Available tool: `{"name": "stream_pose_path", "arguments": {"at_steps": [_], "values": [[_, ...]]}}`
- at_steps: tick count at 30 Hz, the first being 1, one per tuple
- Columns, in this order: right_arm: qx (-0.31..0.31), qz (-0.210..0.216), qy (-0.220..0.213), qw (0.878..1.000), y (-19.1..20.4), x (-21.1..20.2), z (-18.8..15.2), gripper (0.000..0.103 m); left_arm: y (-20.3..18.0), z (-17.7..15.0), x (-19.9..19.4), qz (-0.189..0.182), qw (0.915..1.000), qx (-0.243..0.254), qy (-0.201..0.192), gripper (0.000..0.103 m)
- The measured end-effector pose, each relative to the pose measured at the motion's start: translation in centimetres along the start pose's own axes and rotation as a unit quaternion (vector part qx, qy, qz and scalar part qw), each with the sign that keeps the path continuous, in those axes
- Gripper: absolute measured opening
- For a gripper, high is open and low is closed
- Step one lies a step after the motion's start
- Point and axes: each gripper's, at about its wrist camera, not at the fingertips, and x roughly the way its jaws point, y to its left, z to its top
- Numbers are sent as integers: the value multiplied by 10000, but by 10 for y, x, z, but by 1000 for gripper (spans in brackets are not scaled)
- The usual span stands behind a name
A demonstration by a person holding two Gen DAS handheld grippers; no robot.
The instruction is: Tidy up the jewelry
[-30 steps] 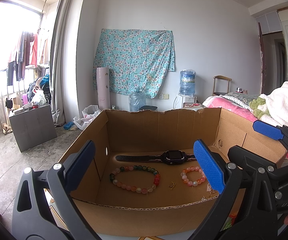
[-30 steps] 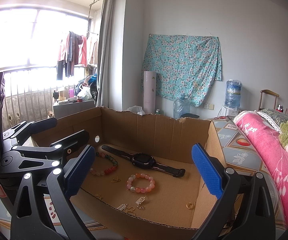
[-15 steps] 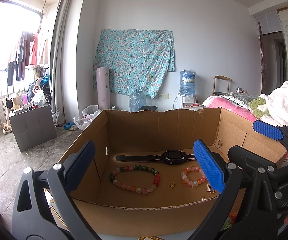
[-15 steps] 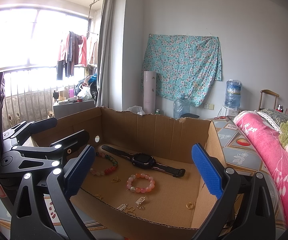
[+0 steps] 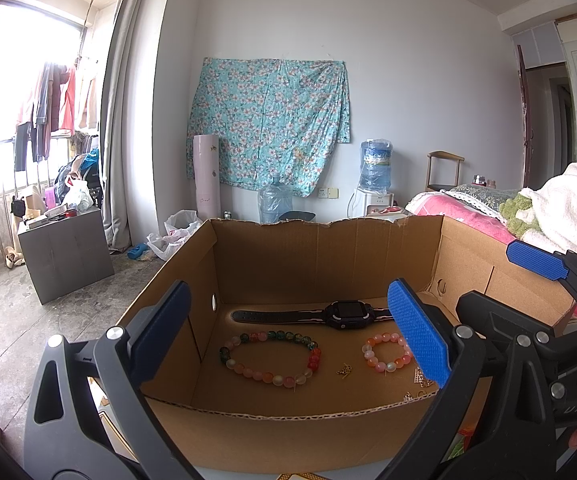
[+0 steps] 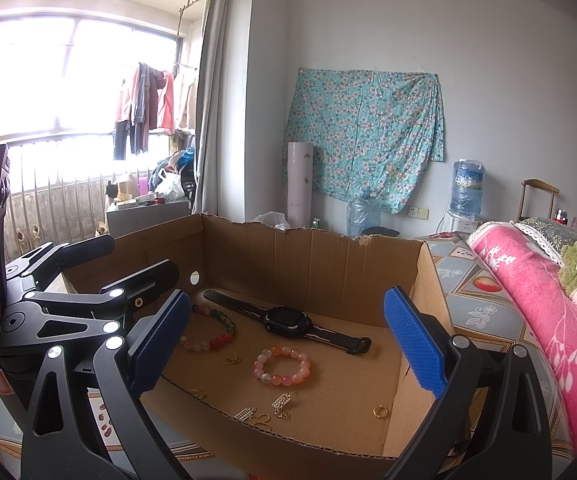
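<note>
Left wrist view: an open cardboard box (image 5: 320,264) fills the middle of the scene, its near wall cut low, with a bed (image 6: 528,280) under a pink blanket off to the right. The left hand-held gripper (image 5: 288,336) hangs in front of the box's near wall with its blue-padded jaws spread wide and nothing between them. The right hand-held gripper (image 6: 284,344) is likewise wide open and empty, hovering at the near edge of the box; in the left wrist view it shows at the right (image 5: 536,256).

On the box floor, a black watch (image 5: 344,315) lies flat along the far wall, strap stretched out, its long axis running left to right across the box. In front of it, toward the left, lies a large bead bracelet (image 5: 272,356) of mixed green, pink and red beads, a flattened oval with its long axis also left to right. To its right is a small pink bead bracelet (image 5: 386,354), nearly round. Between the two bracelets lies a small gold charm (image 5: 344,369). In the right wrist view, more gold charms (image 6: 264,412) lie close to the near wall, and a gold ring (image 6: 379,412) lies apart from them toward the right wall.
</note>
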Motion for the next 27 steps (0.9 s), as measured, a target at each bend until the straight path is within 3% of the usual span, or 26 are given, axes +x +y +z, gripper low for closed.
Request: {"name": "stream_pose_path", "arguments": {"at_steps": [27], "values": [[0,0,-1,10000,0,0,0,95,0,0,0,1,10000,0,0,95]]}}
